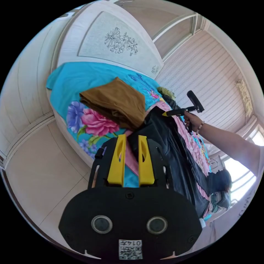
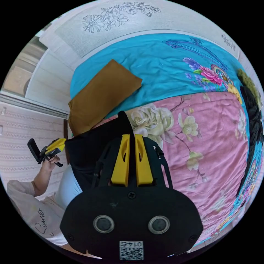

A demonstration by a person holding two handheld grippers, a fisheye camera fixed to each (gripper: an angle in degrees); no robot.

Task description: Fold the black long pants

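Right hand-held gripper (image 2: pixel 132 136) pinches black pants (image 2: pixel 90 145).

Matt black cloth pants (image 1: pixel 176 154), smooth pink quilt (image 2: pixel 209 148)

Bed (image 2: pixel 165 55): turquoise floral sheet, pink quilt (image 2: pixel 209 143), folded brown garment (image 2: pixel 101 93), black pants (image 1: pixel 170 143).

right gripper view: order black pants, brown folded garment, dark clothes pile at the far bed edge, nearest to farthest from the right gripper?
1. Black pants: pinched between the jaws of the right gripper, draping to the view's left.
2. Brown folded garment: just beyond the pants, upper left, on the blue sheet.
3. Dark clothes pile: far right edge of the bed, across the pink quilt.
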